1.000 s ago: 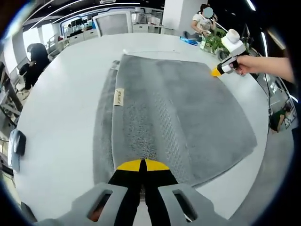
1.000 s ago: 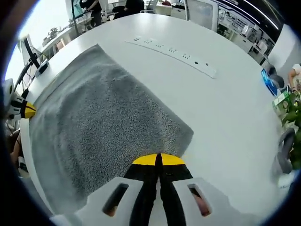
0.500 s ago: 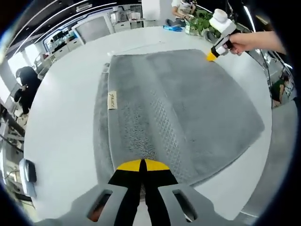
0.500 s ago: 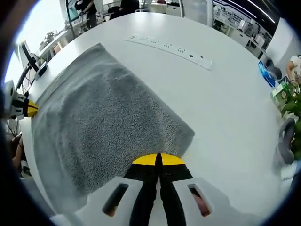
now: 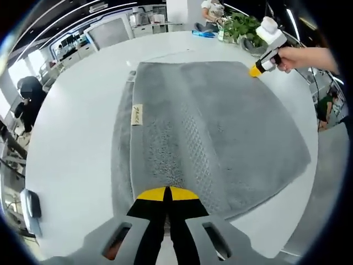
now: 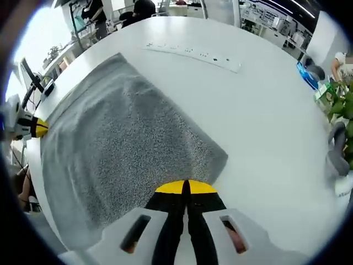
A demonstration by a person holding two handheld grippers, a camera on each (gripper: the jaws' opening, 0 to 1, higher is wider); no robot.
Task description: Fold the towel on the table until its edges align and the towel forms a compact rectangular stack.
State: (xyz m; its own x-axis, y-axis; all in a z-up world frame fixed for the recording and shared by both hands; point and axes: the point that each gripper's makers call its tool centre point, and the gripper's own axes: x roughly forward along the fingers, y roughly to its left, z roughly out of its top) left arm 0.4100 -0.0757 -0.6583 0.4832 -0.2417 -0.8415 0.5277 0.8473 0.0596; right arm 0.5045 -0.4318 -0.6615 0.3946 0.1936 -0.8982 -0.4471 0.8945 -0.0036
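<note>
An open office with desks, chairs and people at its edges lies behind a large round white surface (image 5: pixel 71 143). A grey towel (image 5: pixel 220 132) lies spread across the middle of it, and a long white strip with dark marks (image 6: pixel 190 53) sits well apart from the towel on the far side.

The towel already seems to be folded at least once: in the left gripper view a lower layer shows as a narrow band along its left side, not quite lined up with the upper layer, and a small cream label (image 5: pixel 137 115) sits near that edge. A woven patterned band runs lengthwise through the pile. The cloth lies flat, with only soft ripples.

The left hand-held gripper (image 5: pixel 167 193) has its yellow-tipped jaws pressed together on the near edge of the towel. The right hand-held gripper (image 6: pixel 185 187) is likewise closed on a corner, and it also shows at the far corner in the left gripper view, held by a hand (image 5: pixel 300 58).

With both grippers pinching one side of the cloth, the step in hand looks like the start of another fold. The next move calls for lifting both corners evenly, carrying them over to the opposite side, and setting the edges flush so the offset band does not worsen.
</note>
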